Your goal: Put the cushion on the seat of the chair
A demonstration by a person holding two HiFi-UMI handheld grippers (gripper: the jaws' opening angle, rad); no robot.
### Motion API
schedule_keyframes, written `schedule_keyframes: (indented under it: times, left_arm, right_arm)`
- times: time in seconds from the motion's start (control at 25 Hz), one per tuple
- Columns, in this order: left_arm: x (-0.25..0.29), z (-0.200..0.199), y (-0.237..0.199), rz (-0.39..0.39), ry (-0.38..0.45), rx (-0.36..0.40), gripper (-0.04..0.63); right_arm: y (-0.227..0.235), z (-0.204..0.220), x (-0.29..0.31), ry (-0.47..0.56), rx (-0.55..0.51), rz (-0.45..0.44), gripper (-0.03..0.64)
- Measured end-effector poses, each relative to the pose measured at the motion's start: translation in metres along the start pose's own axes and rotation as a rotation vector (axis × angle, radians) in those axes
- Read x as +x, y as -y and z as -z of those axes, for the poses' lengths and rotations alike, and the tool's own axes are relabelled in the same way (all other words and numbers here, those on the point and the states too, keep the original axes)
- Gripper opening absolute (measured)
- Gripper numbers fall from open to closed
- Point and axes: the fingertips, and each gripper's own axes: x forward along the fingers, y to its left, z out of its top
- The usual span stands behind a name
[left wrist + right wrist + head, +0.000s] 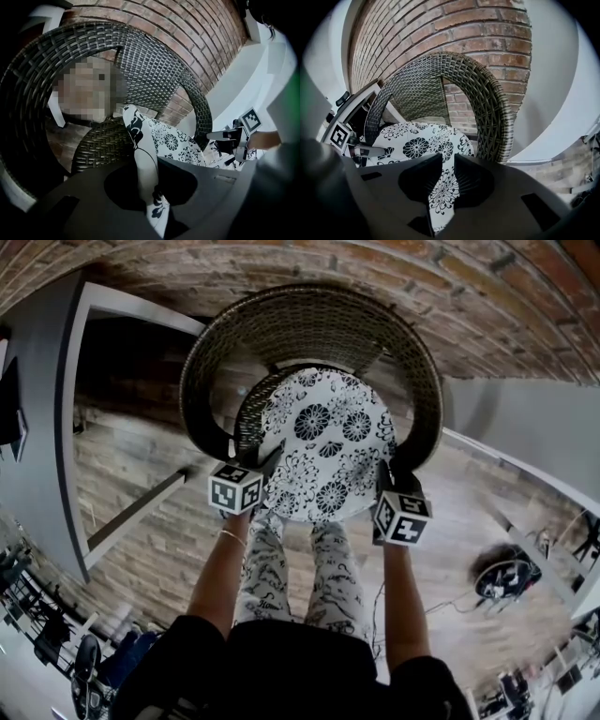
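A round white cushion (323,442) with black flower print is held over the dark wicker chair (309,329), covering most of its woven seat (101,145). My left gripper (265,465) is shut on the cushion's left edge, and the cushion (147,173) runs edge-on between its jaws. My right gripper (384,474) is shut on the right edge, with the cushion (440,187) pinched between its dark pads. In the right gripper view the chair's curved back (487,103) rises behind the cushion. The cushion tilts, its far edge near the backrest.
A red brick wall (281,263) stands right behind the chair. A white frame (122,306) is at the left and a white wall (534,418) at the right. The person's patterned trousers (300,568) stand just before the chair on a wood floor (141,465). Cables and gear (511,573) lie at right.
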Motion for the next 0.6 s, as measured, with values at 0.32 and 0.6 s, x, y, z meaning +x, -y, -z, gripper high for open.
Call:
schedule_keyframes:
  times: [0.32, 0.6]
  left_arm:
    - [0.003, -0.001, -0.008, -0.034, -0.023, -0.001, 0.044]
    - [0.004, -0.003, -0.018, -0.069, -0.027, -0.017, 0.044]
  right_arm:
    - [-0.009, -0.003, -0.002, 0.004, 0.008, -0.037, 0.078]
    - [-0.015, -0.003, -0.002, 0.007, 0.026, -0.054, 0.078]
